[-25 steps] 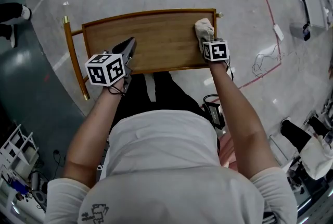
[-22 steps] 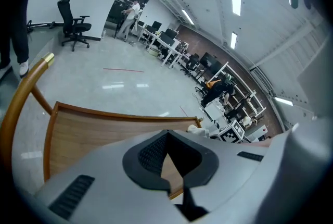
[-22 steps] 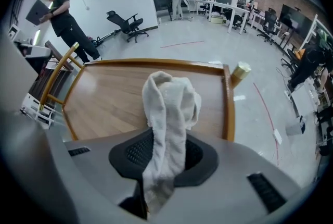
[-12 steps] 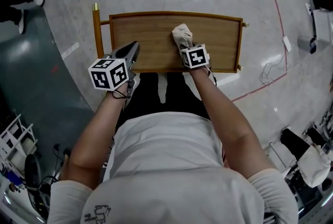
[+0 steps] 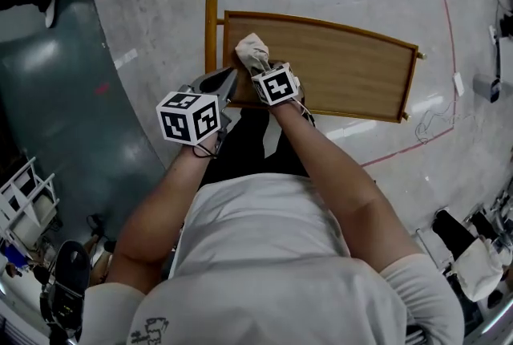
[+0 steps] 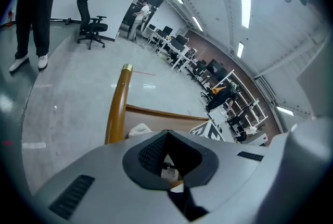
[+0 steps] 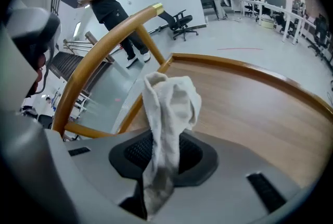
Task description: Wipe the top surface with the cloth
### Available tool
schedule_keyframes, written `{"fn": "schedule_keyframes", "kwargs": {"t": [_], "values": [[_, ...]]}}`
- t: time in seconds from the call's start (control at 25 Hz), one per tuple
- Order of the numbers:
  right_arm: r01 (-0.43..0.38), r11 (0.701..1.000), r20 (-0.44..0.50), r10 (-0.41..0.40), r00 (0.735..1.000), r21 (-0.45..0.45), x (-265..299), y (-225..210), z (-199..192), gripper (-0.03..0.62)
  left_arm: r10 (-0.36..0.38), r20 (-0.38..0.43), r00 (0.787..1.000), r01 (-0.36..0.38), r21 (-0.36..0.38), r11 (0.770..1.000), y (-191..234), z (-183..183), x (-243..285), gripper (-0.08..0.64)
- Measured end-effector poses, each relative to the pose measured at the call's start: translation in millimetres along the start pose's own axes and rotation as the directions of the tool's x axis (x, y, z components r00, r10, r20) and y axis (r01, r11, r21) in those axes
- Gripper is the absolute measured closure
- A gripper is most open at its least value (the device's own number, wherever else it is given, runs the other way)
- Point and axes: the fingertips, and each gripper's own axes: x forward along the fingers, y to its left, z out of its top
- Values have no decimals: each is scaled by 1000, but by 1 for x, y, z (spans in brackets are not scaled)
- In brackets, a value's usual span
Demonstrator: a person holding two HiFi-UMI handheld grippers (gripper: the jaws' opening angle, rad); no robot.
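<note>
Right gripper (image 5: pixel 261 71) clamped on the cloth (image 5: pixel 251 51); in the right gripper view the pale cloth (image 7: pixel 169 103) rises out from between the closed jaws and flops forward over the wood; cloth sits at the left end of the top surface (image 5: pixel 345 66), pressed down just inside the raised rim (image 5: pixel 321 18)

Left gripper (image 5: pixel 227 77) jaws brought together, nothing held between them; it hangs at the near left corner of the table, just beside the right gripper, its marker cube (image 5: pixel 190 116) off the edge over the floor; left gripper view looks past its closed tips (image 6: pixel 167 133) at the cloth (image 6: pixel 138 129) and the wooden post

Top surface (image 7: pixel 250 108) is brown wood with a curved lip; a wooden post with brass cap (image 5: pixel 211 10) stands upright at the left end, curved handle rail (image 7: pixel 99 56) running off it

Surroundings: grey polished floor (image 5: pixel 144 6); a standing person in dark clothes (image 7: pixel 112 4) well apart to the left; office chair (image 6: pixel 91 22) beyond
</note>
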Motion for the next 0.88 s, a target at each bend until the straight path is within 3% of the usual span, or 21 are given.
{"fn": "schedule_keyframes", "kwargs": {"t": [0.16, 0.4, 0.48, 0.72, 0.88], "values": [[-34, 999, -20, 34, 999, -27, 28, 38, 17, 492, 0, 7, 1000, 0, -18, 1000, 23, 1, -12, 554], [-50, 999, -62, 51, 997, 12, 35, 50, 14, 492, 10, 22, 1000, -9, -34, 999, 43, 0, -25, 554], [-23, 1000, -48, 23, 999, 5, 31, 43, 16, 492, 10, 28, 1000, -9, -36, 999, 44, 1, -26, 554], [-25, 997, 60, 30, 998, -74, -21, 44, 40, 492, -8, 73, 997, 8, -1, 1000, 12, 20, -30, 554], [-16, 996, 142, 28, 989, -87, -94, 32, 34, 494, -42, 115, 992, 40, 24, 999, -40, 29, -29, 554]]}}
